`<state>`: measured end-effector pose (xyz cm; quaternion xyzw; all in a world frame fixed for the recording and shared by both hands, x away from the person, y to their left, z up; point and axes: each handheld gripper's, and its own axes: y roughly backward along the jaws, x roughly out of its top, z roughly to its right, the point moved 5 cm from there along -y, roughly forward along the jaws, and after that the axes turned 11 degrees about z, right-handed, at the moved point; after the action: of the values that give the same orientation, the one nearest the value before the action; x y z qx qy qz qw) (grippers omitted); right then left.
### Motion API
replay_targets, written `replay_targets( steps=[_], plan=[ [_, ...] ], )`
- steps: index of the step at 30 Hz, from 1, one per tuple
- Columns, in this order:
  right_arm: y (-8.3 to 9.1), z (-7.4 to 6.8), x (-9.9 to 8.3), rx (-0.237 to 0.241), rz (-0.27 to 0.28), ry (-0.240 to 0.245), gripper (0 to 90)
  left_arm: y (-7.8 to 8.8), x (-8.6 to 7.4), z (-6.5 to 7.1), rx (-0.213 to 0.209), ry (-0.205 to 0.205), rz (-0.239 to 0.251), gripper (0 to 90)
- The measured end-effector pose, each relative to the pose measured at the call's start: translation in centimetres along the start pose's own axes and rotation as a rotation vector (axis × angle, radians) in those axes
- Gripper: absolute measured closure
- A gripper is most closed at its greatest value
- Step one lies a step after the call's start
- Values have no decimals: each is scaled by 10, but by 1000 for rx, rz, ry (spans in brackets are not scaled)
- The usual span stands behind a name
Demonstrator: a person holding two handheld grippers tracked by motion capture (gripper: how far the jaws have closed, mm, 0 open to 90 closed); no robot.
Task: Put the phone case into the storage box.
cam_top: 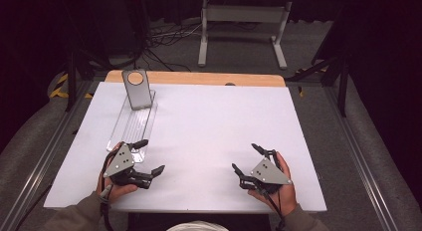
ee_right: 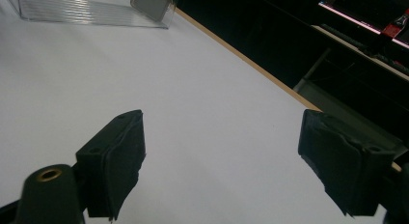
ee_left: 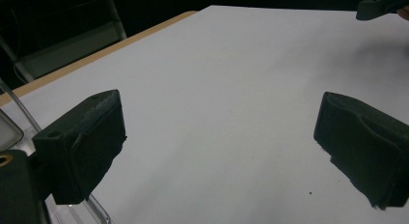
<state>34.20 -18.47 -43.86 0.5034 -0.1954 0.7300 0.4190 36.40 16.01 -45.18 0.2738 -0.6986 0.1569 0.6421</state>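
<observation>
Ahead of me, the desk [cam_top: 209, 121] carries a white top with a bare wooden strip [cam_top: 199, 78] along its far edge. Beyond that, grey carpet floor [cam_top: 239, 47], a white metal frame stand [cam_top: 244, 17] and loose cables [cam_top: 164, 39]. Aluminium rails [cam_top: 45, 156] flank the desk. Surroundings are dark; a lit screen [ee_right: 361, 11] glows at my right.

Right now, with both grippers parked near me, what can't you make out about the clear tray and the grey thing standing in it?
- Grey phone-like slab, high view: too small to tell phone from stand.
- Clear ribbed tray, high view: its near end is covered by the left gripper, so touching or apart is unclear.
- Same tray, left gripper view: cut off by the left edge.
- Slab, right gripper view: cropped by the top edge.
- Right gripper: open, holding nothing.
</observation>
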Motion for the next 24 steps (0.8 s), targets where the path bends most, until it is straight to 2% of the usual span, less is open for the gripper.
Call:
replay_targets(
  steps=[24],
  plan=[
    [0,2,-4,2,-9,-4,171,-5,-2,0,-1,-18,-17,54]
  ],
)
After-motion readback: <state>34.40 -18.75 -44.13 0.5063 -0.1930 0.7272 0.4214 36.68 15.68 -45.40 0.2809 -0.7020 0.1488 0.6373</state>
